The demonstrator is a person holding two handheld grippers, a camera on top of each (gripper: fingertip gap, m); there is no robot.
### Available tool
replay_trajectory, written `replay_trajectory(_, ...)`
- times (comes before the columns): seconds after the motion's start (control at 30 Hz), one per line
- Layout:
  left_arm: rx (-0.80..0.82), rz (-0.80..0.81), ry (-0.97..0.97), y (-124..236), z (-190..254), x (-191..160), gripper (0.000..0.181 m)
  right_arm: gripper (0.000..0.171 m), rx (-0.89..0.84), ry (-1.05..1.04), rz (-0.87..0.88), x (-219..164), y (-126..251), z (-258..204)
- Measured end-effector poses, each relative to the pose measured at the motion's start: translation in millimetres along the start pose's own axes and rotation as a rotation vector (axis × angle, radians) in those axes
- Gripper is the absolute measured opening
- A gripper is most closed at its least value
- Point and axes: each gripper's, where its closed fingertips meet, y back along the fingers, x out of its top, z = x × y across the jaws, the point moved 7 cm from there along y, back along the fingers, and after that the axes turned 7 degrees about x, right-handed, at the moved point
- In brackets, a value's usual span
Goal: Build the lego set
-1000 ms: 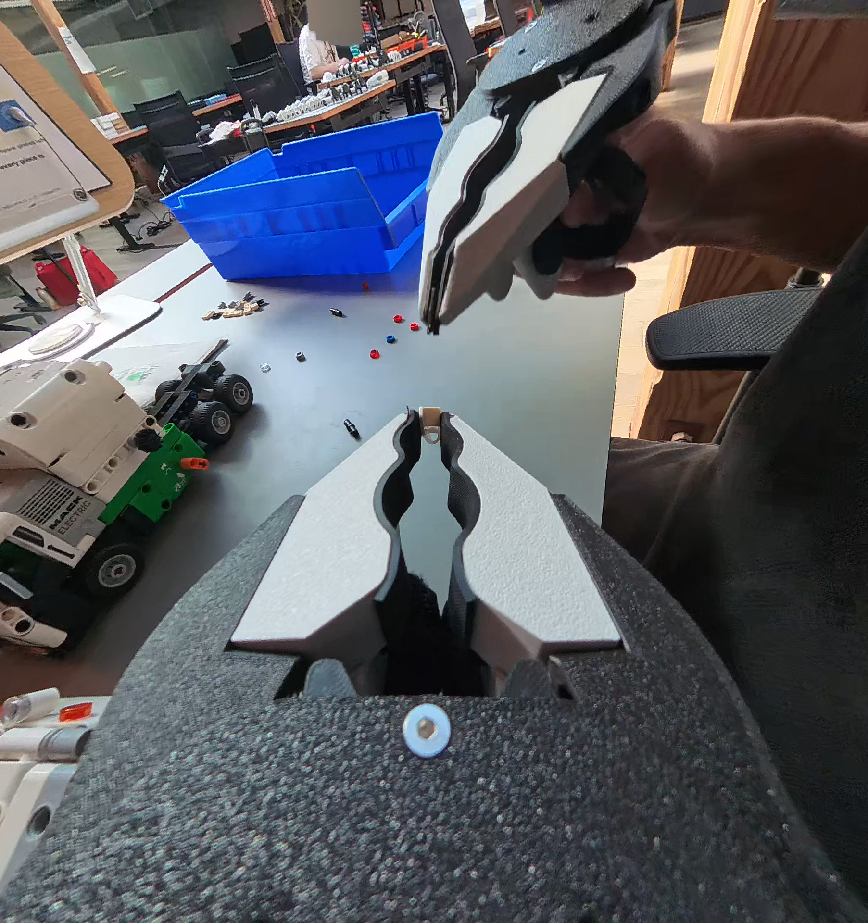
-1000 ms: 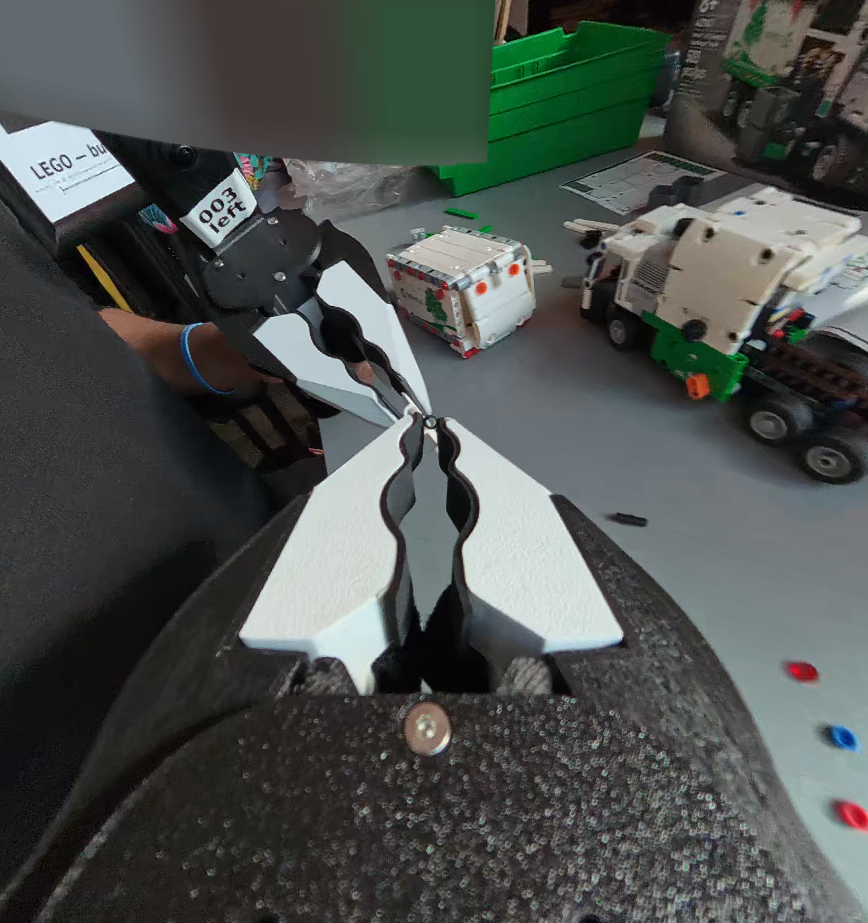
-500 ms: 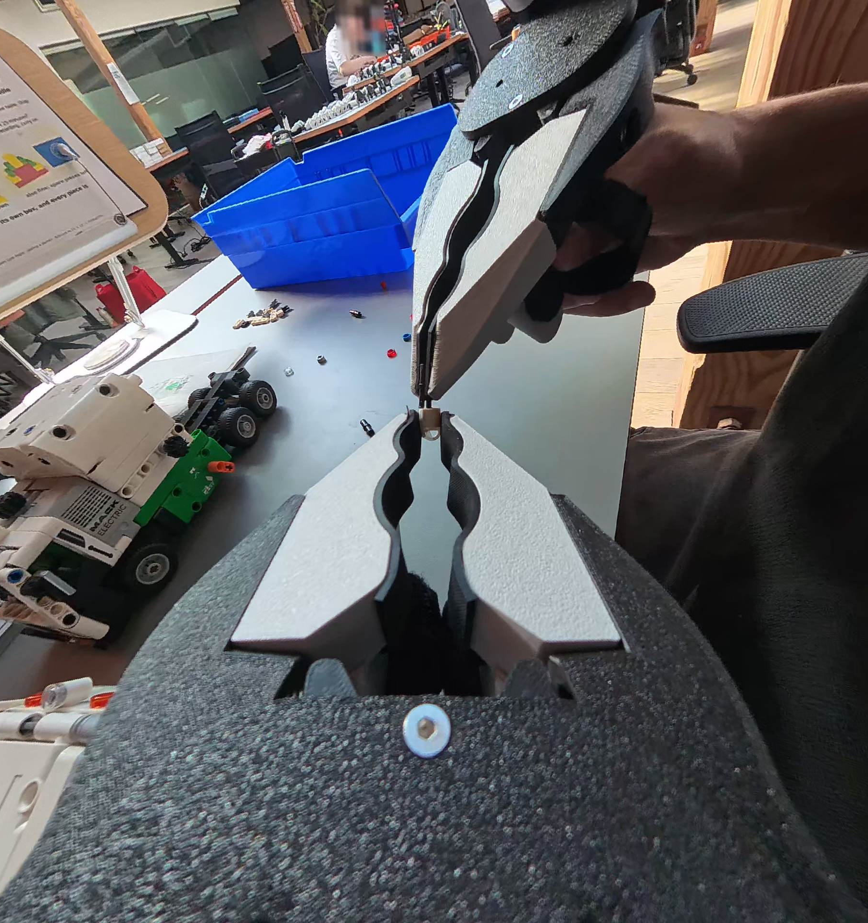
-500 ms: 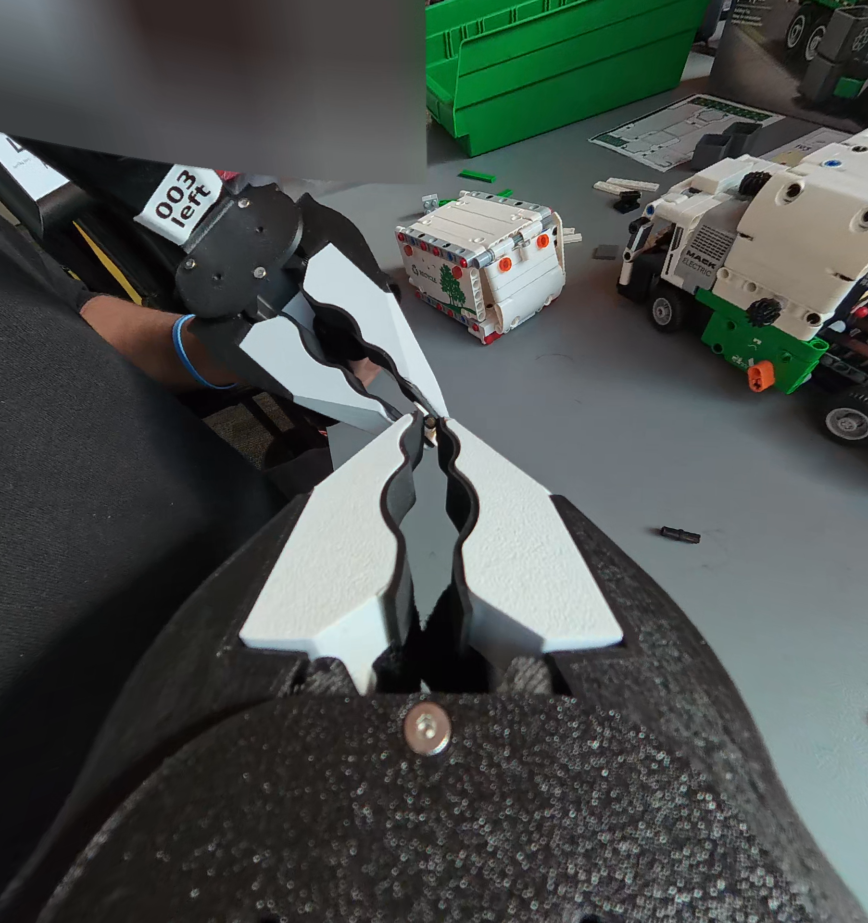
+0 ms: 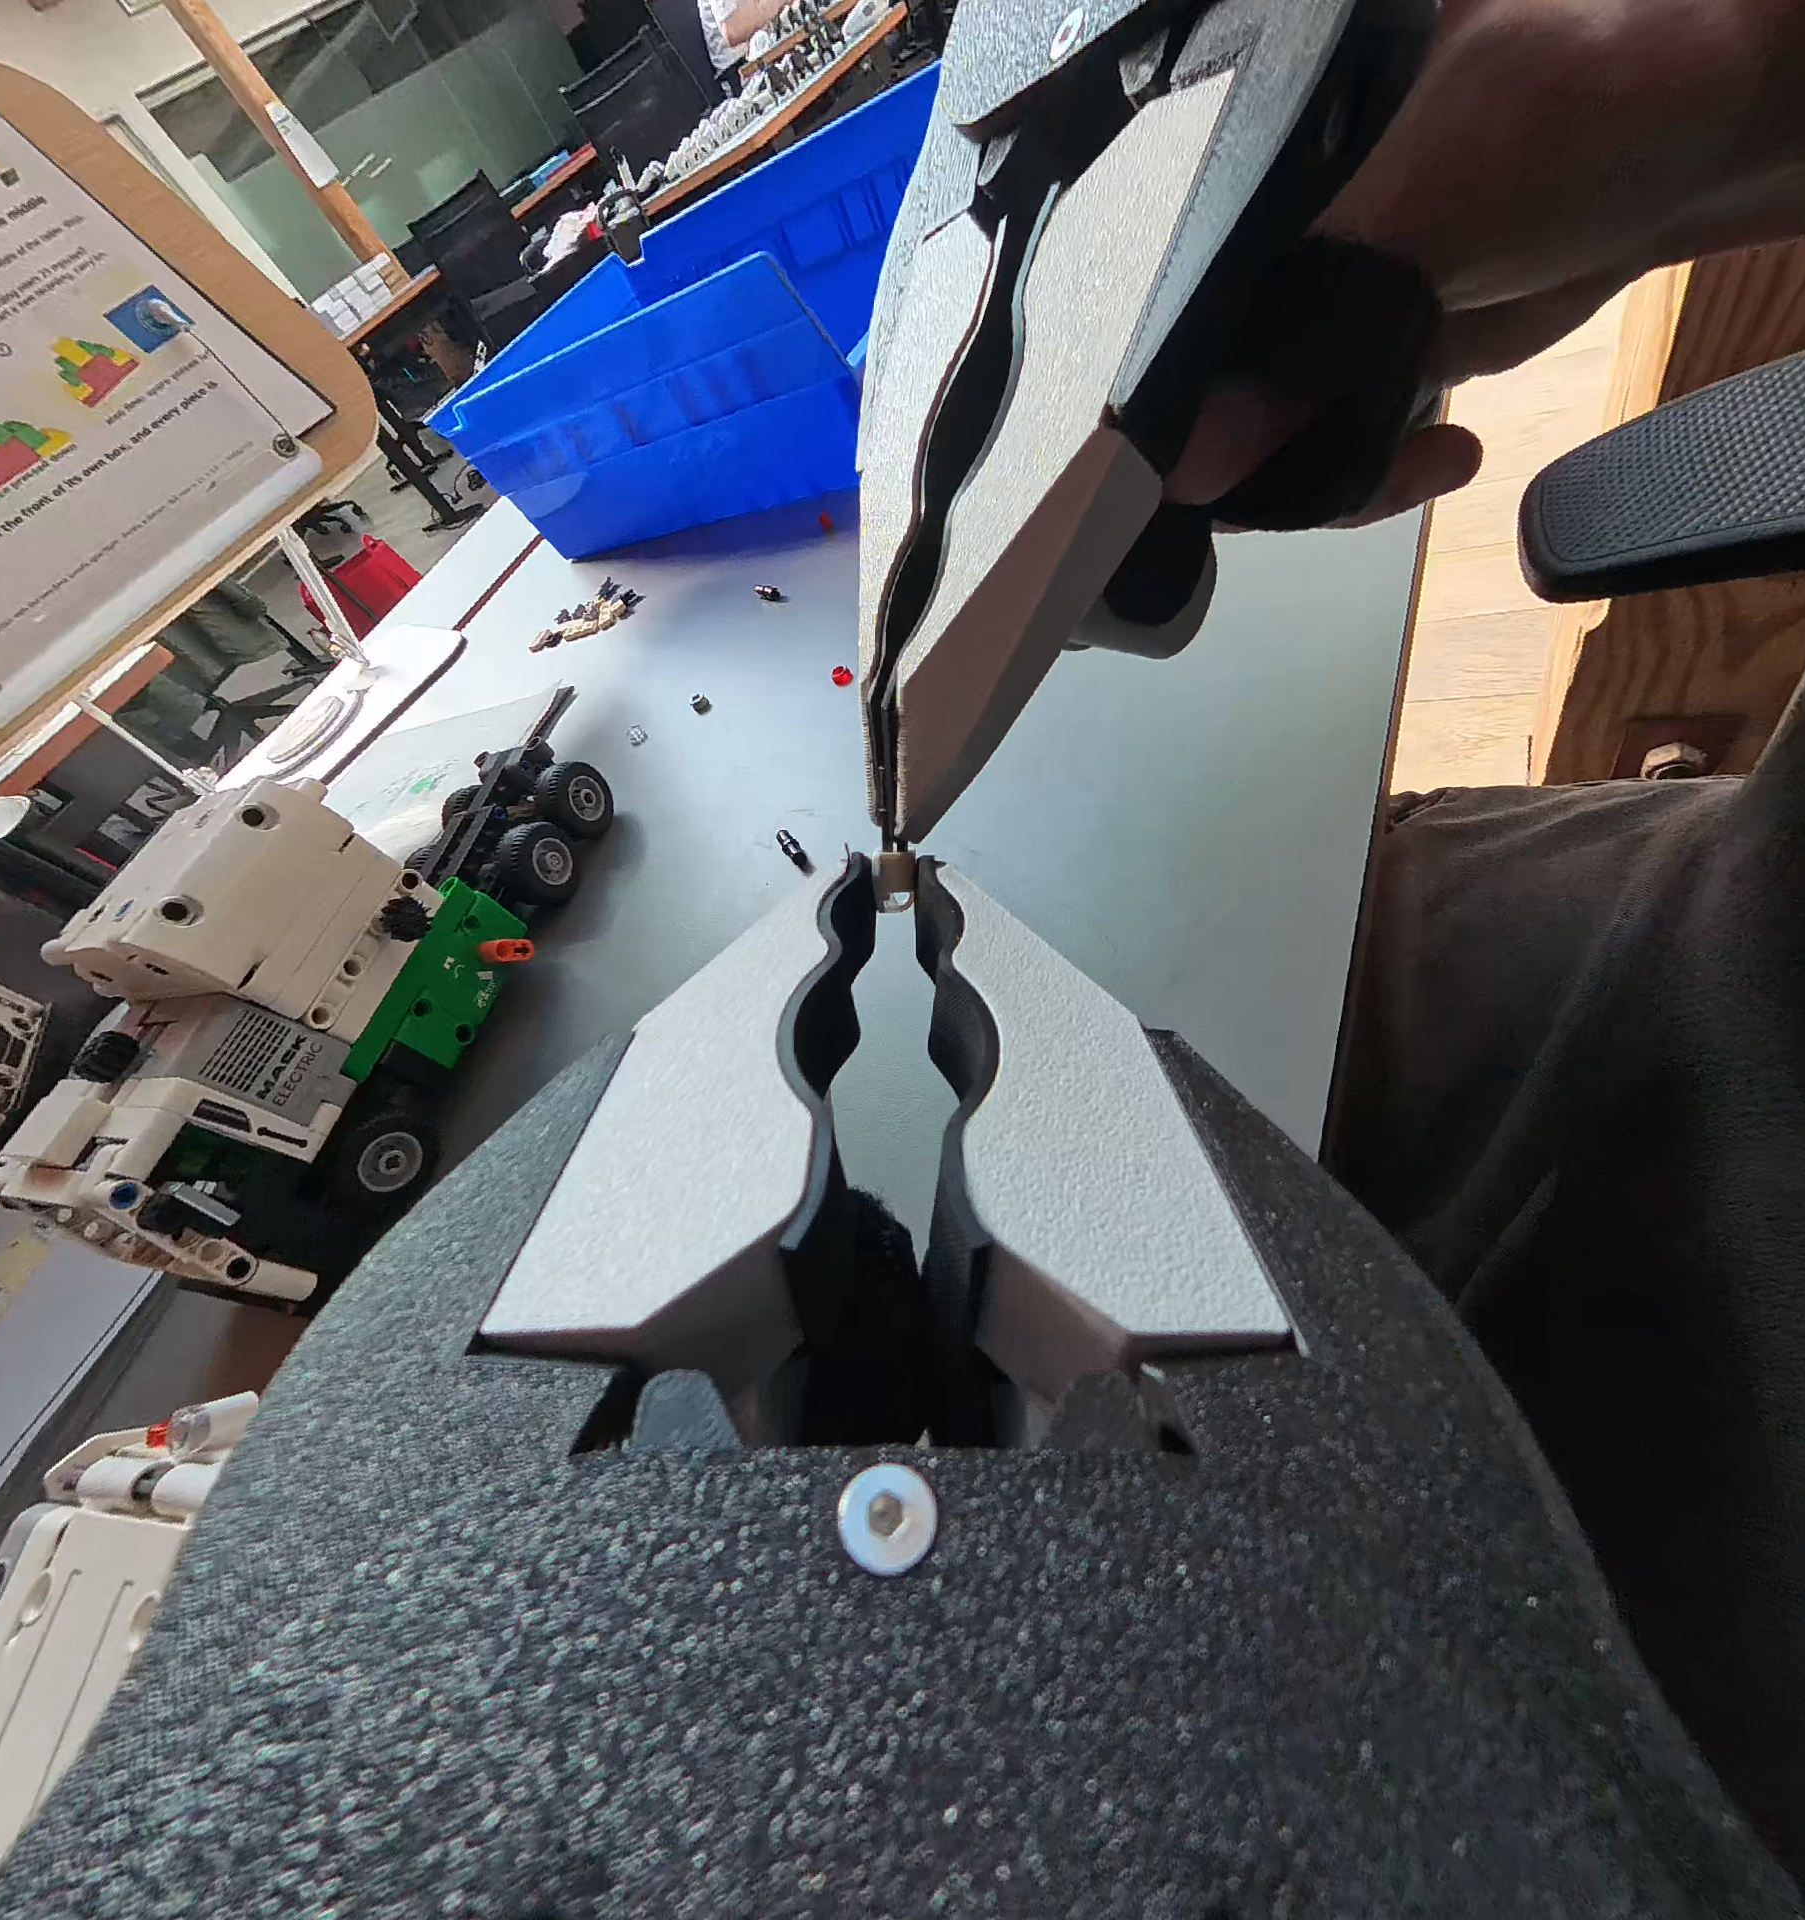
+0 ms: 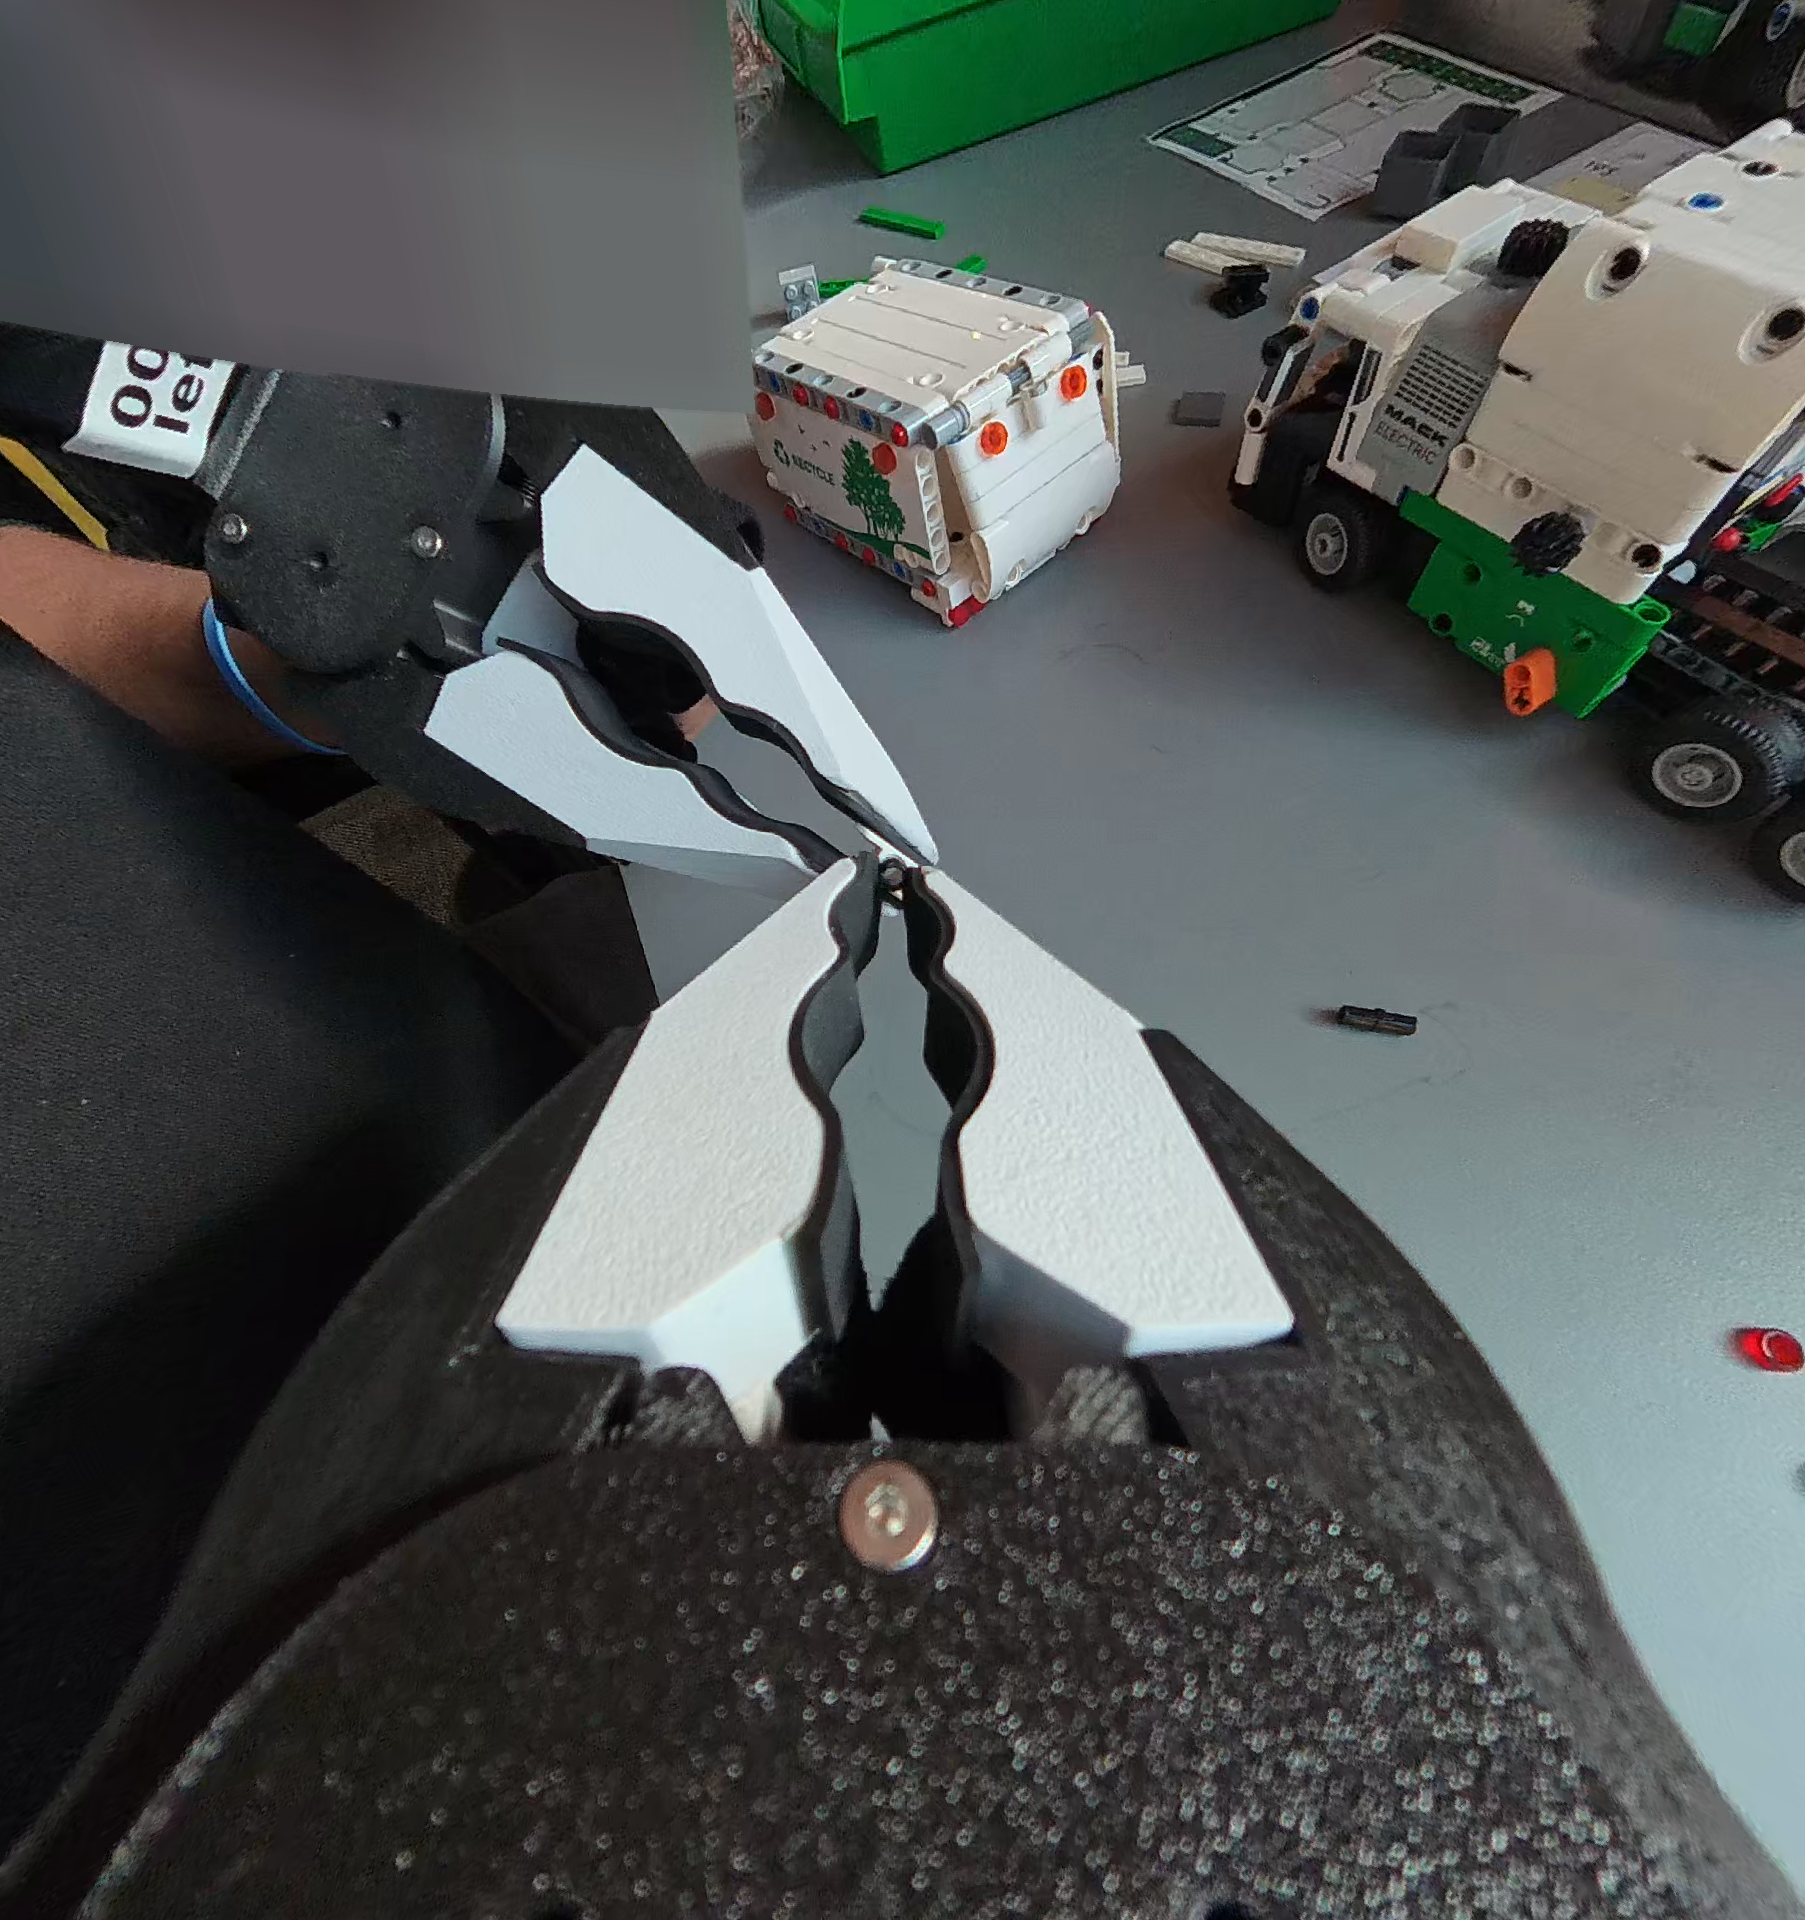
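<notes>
My left gripper is shut on a small tan piece, held in the air above the grey table. My right gripper comes down from above, shut on a small black pin whose end touches the tan piece. In the right wrist view my right gripper meets the left gripper tip to tip; the pin barely shows. The white and green truck stands on the left, and shows in the right wrist view too. Its white box body lies apart.
A blue bin stands at the table's far end, a green bin at the other. A loose black pin, red and blue studs and tan pieces lie about. A chair armrest is at the right.
My right gripper has come down from above and beyond the left gripper until its pin meets the tan piece. Both grippers stayed shut on their pieces.
</notes>
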Motion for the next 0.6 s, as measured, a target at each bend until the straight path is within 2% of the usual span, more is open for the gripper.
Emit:
replay_trajectory(0.47,0.014,-0.059,-0.074,-3.6,6.3,-4.1,0.005,0.004,-0.017,-0.088,0.033,-12.6,-5.9,0.0)
replay_trajectory(0.6,0.021,-0.083,-0.106,-5.3,9.4,-5.6,0.005,0.004,-0.077,-0.055,-0.003,-15.2,-9.6,-2.5)
